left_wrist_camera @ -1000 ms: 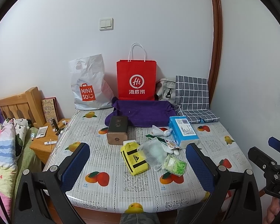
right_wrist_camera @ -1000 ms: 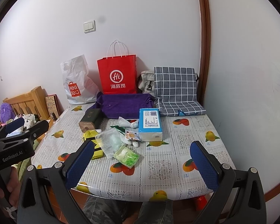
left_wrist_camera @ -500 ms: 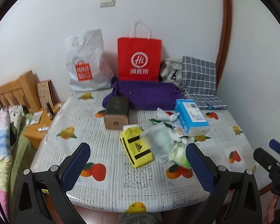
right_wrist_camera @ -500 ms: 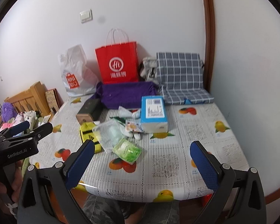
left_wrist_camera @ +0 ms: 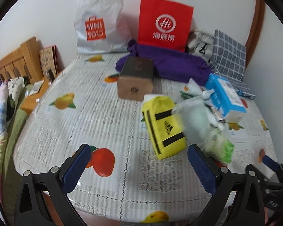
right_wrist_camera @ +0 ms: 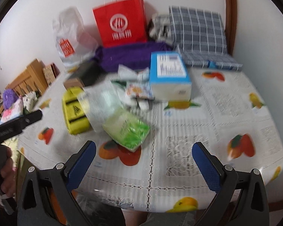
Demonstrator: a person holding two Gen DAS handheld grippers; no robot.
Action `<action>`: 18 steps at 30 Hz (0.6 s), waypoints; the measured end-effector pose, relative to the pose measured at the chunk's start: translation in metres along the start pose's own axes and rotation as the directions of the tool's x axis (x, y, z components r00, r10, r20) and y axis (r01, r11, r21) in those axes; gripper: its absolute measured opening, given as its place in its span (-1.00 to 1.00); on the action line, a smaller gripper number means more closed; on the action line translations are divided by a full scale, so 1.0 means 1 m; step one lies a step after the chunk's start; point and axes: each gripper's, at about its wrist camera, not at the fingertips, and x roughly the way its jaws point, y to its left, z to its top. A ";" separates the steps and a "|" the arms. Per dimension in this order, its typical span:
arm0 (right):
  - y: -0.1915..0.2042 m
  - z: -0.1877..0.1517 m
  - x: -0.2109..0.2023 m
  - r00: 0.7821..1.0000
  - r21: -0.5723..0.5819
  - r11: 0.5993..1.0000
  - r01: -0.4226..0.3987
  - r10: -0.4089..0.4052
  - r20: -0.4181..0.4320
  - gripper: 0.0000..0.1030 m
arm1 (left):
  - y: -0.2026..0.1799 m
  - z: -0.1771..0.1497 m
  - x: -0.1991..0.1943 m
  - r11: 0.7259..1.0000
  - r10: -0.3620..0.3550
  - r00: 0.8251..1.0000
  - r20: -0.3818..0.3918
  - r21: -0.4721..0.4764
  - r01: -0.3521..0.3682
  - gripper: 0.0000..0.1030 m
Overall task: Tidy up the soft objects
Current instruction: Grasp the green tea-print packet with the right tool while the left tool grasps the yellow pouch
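Bed (left_wrist_camera: 3, 101): at the far left, beside the table, with a wooden headboard (left_wrist_camera: 18, 64).
Table (left_wrist_camera: 96, 116): fruit-print cloth.
Left gripper (left_wrist_camera: 139, 165): released, jaws wide apart, nothing between them, hovering over the near table edge.
White shopping bag (left_wrist_camera: 98, 20), red paper bag (left_wrist_camera: 165, 21): upright against the back wall.
Purple cloth (left_wrist_camera: 171, 64): lying in front of the red bag.
Brown box (left_wrist_camera: 135, 80): just ahead of the purple cloth.
Yellow pouch (left_wrist_camera: 163, 126): mid-table, touching a clear plastic bag (left_wrist_camera: 195, 120) on its right.
Green packet (right_wrist_camera: 126, 129): beside the clear bag, near the front.
Blue box (right_wrist_camera: 168, 76): behind the small packets.
Checked cushion (right_wrist_camera: 198, 30): back right corner.
Right gripper (right_wrist_camera: 143, 163): released, empty, over the front edge.
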 end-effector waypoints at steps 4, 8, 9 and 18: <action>0.000 -0.009 0.038 0.999 -0.005 1.000 -0.001 0.001 -0.054 0.96 | 0.005 -0.003 0.021 1.000 0.006 0.999 -0.031 0.001 -0.006 1.00; 0.001 -0.013 0.058 0.997 -0.015 1.000 0.001 -0.002 -0.073 0.96 | 0.006 -0.004 0.033 1.000 -0.011 0.998 -0.054 0.007 0.012 1.00; 0.002 -0.014 0.063 0.997 -0.020 1.000 0.001 -0.003 -0.076 0.96 | 0.005 -0.004 0.035 1.000 -0.013 0.998 -0.057 0.014 0.014 1.00; 0.016 -0.011 0.084 0.998 -0.121 0.991 0.048 -0.053 -0.040 0.96 | -0.001 -0.002 0.045 0.996 -0.073 0.995 -0.063 0.054 0.077 1.00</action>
